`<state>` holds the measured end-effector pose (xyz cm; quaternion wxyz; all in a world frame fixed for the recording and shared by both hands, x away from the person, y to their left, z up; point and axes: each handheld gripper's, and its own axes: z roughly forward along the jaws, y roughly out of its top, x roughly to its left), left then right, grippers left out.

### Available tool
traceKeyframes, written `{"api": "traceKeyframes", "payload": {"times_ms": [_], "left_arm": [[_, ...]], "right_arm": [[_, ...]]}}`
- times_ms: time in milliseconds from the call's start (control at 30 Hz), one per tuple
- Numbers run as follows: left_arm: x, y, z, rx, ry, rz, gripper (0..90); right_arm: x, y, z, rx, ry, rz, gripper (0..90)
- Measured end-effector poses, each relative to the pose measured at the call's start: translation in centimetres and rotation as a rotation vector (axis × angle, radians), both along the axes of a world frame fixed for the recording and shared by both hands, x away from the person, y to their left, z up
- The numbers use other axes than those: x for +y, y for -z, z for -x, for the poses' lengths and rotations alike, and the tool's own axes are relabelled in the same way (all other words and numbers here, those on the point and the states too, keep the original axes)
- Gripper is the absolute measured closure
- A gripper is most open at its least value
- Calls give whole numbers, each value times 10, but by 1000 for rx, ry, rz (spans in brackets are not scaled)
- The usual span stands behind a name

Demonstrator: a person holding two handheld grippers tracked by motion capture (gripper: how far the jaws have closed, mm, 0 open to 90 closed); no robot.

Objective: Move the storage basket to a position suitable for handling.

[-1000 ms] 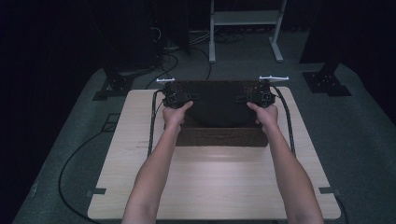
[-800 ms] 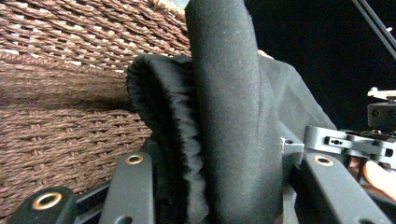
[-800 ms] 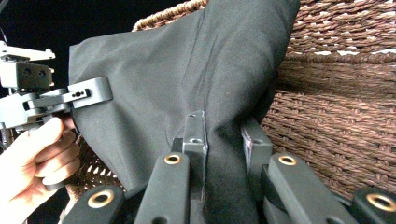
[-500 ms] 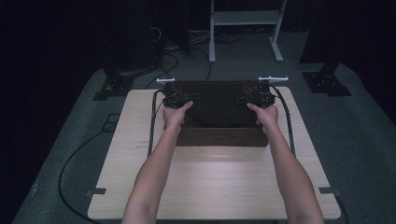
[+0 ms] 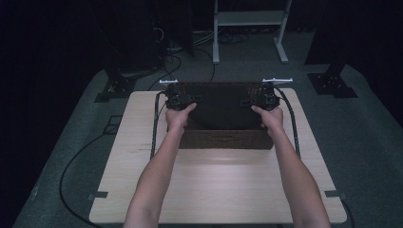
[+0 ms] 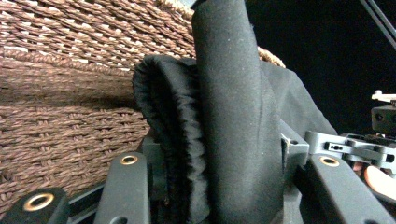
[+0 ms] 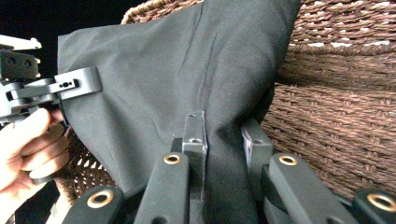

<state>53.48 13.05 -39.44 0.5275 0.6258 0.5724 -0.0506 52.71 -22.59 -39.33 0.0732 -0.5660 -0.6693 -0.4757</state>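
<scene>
Here, a person's two forearms are reaching in from the near edge of the pale wooden surface [image 5: 218, 190], each hand carrying a set of tongs up at a dark woven basket [image 5: 227, 140] that is sitting toward the far side of the surface. A black cloth [image 5: 221, 107] is lying stretched across the top of the basket, between the two hands.

The left tongs [image 5: 179, 99] are grasping the cloth's left end: in the left gripper view a thick fold of the black cloth [image 6: 224, 140] is standing bunched between the jaws, right against the brown wicker wall of the basket [image 6: 65, 93]. These jaws have just been easing apart a little, with the fold between them and the pads pressing on it.

The right tongs [image 5: 266, 100] are clenched on the cloth's right end; in the right gripper view the fabric [image 7: 177, 84] is running down into the narrow gap between the jaws, with the basket's weave [image 7: 336, 102] just beside it and the left hand [image 7: 28, 144] showing farther off.

Cables [image 5: 154, 128] are trailing back from both tongs along the surface.
</scene>
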Motion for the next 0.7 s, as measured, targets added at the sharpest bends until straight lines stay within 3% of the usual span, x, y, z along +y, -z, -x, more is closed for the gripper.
{"api": "traceKeyframes", "payload": {"times_ms": [400, 567, 700], "left_arm": [[1, -1, 1, 5, -19, -20, 475], [5, -1, 1, 10, -27, -20, 491], [8, -1, 2, 4, -33, -28, 495]], "right_arm": [[0, 0, 1, 13, -10, 35, 738], [1, 1, 1, 21, -9, 63, 738], [4, 3, 0, 30, -3, 115, 748]]}}
